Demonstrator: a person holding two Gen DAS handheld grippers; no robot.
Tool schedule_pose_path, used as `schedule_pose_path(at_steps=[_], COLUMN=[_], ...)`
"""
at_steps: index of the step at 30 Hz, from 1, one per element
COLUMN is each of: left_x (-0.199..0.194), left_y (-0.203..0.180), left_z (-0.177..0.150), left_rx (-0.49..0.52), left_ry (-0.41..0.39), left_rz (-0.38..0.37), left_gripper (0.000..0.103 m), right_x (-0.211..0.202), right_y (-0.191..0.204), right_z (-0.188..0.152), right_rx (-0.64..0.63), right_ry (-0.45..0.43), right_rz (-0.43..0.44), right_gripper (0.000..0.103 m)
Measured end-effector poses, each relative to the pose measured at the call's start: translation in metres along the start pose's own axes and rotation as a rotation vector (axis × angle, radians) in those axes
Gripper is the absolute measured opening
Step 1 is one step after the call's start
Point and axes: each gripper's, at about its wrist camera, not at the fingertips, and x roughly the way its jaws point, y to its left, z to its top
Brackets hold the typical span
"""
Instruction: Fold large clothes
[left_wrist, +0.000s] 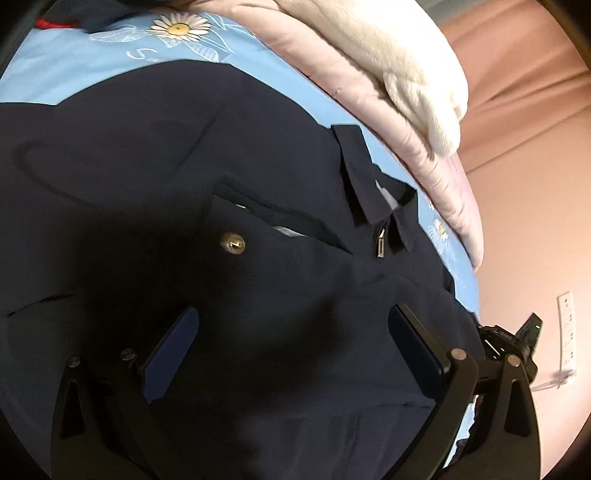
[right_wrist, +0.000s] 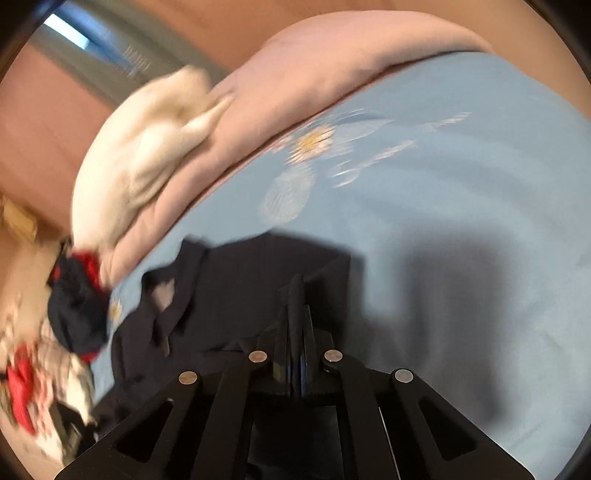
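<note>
A navy garment (left_wrist: 177, 155) lies spread on the light blue bedsheet (left_wrist: 74, 62), with its collar (left_wrist: 360, 173), zipper pull (left_wrist: 380, 243) and a brass snap (left_wrist: 234, 243) showing. My left gripper (left_wrist: 295, 332) hovers just above its chest, open, with nothing between its blue pads (left_wrist: 173, 350). In the right wrist view the same garment (right_wrist: 236, 295) lies crumpled to the left. My right gripper (right_wrist: 297, 310) is shut at its near right corner, and a strip of dark cloth seems pinched between the fingers.
A pink quilt (left_wrist: 369, 85) with a cream fluffy blanket (left_wrist: 399, 55) on top runs along the bed's far edge. A heap of red, white and navy clothes (right_wrist: 44, 362) sits at the left. Bare blue sheet (right_wrist: 461, 221) stretches to the right. A wall socket (left_wrist: 567, 325) is beyond the bed.
</note>
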Motion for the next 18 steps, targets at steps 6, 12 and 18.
schedule_pose_path(at_steps=[6,12,18], left_x=[-0.009,-0.028,-0.027], left_y=[0.005,0.014,-0.026], left_z=[0.002,0.000,-0.018], left_rx=[0.021,0.037,0.214], left_ry=[0.002,-0.005,-0.038], left_rz=[0.118,0.080,0.033], left_gripper=[0.103,0.102,0.103], right_x=[0.014,-0.047,-0.068], right_y=[-0.047,-0.022,0.018], right_z=[-0.005,-0.020,-0.070], right_rx=[0.096,-0.123,-0.312], right_ry=[0.019,-0.112,-0.047], right_rz=[-0.071,-0.117,0.174], right_gripper=[0.025,0.035,0.035])
